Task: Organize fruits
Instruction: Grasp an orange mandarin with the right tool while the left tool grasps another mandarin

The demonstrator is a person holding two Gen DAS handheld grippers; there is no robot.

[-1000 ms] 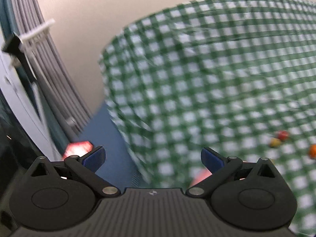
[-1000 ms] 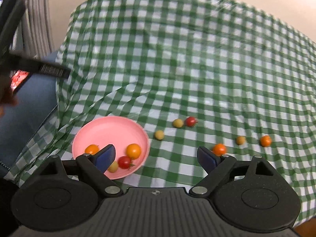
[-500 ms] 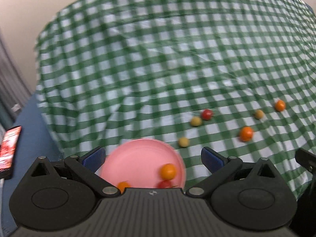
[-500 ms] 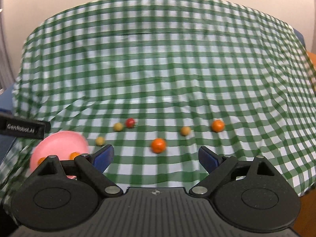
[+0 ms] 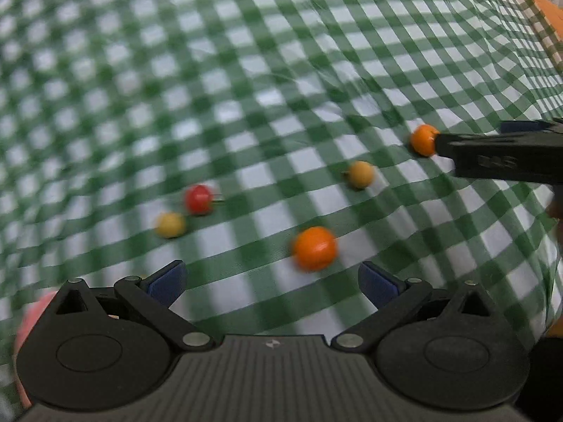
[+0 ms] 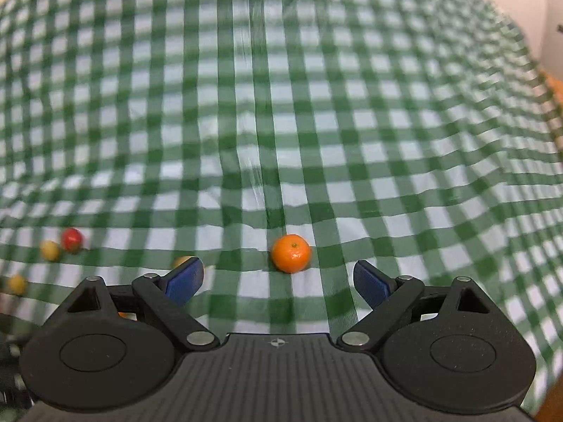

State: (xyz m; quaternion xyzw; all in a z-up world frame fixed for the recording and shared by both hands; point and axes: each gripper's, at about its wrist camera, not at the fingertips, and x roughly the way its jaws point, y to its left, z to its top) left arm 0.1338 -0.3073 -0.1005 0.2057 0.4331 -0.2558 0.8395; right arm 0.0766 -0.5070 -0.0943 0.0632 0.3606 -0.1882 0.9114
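Observation:
Small round fruits lie on a green checked tablecloth (image 5: pixel 246 70). In the left wrist view my left gripper (image 5: pixel 272 281) is open, just short of an orange fruit (image 5: pixel 314 248). A red fruit (image 5: pixel 198 199), a yellow one (image 5: pixel 170 224), a tan one (image 5: pixel 360 174) and a second orange fruit (image 5: pixel 424 139) lie beyond. In the right wrist view my right gripper (image 6: pixel 278 279) is open, with that second orange fruit (image 6: pixel 291 253) just ahead between the fingers. The right gripper's finger (image 5: pixel 499 158) reaches that fruit in the left wrist view.
The pink plate's rim (image 5: pixel 30 316) shows at the lower left of the left wrist view. In the right wrist view a red fruit (image 6: pixel 71 239) and yellow ones (image 6: pixel 50 249) lie far left. The table's right edge (image 6: pixel 549 81) drops away.
Both grippers have moved right and down toward the cloth. The plate has slid out of view. Each gripper now has an orange fruit close ahead. Both stay open.

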